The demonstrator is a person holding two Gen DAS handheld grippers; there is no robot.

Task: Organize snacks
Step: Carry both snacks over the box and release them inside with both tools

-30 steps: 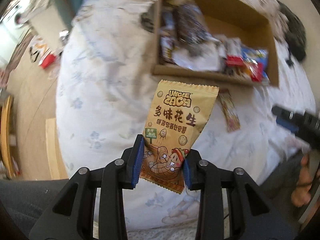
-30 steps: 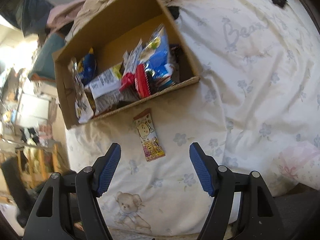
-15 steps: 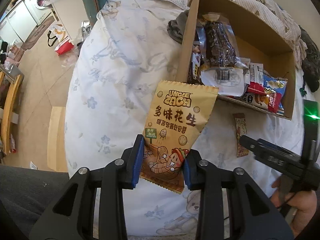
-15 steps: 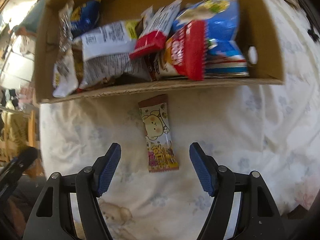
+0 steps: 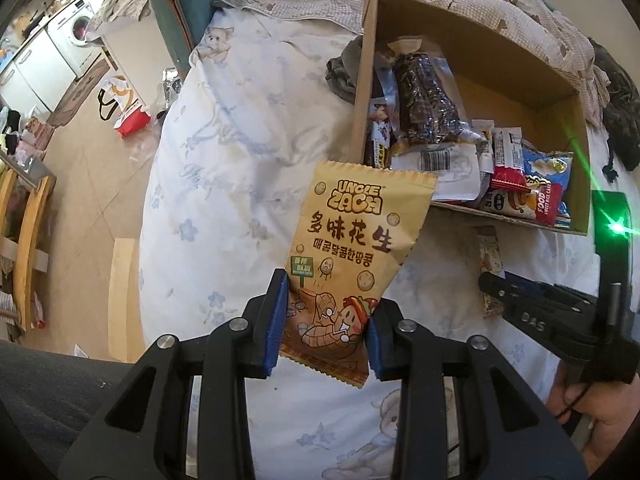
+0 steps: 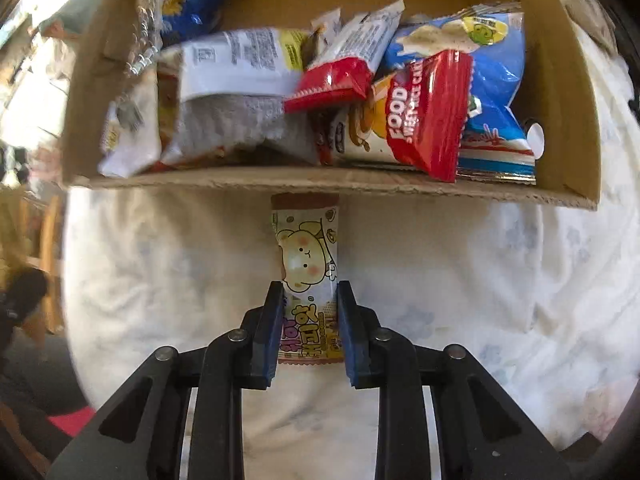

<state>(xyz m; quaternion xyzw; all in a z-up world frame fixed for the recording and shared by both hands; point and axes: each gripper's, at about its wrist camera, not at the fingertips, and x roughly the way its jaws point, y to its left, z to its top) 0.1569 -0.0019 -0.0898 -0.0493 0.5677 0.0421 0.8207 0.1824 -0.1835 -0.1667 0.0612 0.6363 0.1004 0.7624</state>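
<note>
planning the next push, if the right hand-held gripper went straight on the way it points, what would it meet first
Probably the near wall of the cardboard box. The right hand-held gripper is closed around the bear snack bar, whose far end already lies at that wall, so the bar would likely bump it first. Depth is uncertain.

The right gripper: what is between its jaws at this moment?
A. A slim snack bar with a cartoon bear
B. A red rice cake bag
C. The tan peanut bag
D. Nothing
A: the right gripper has its jaws closed on the slim bear snack bar, which lies on the bedsheet before the cardboard box.
</note>
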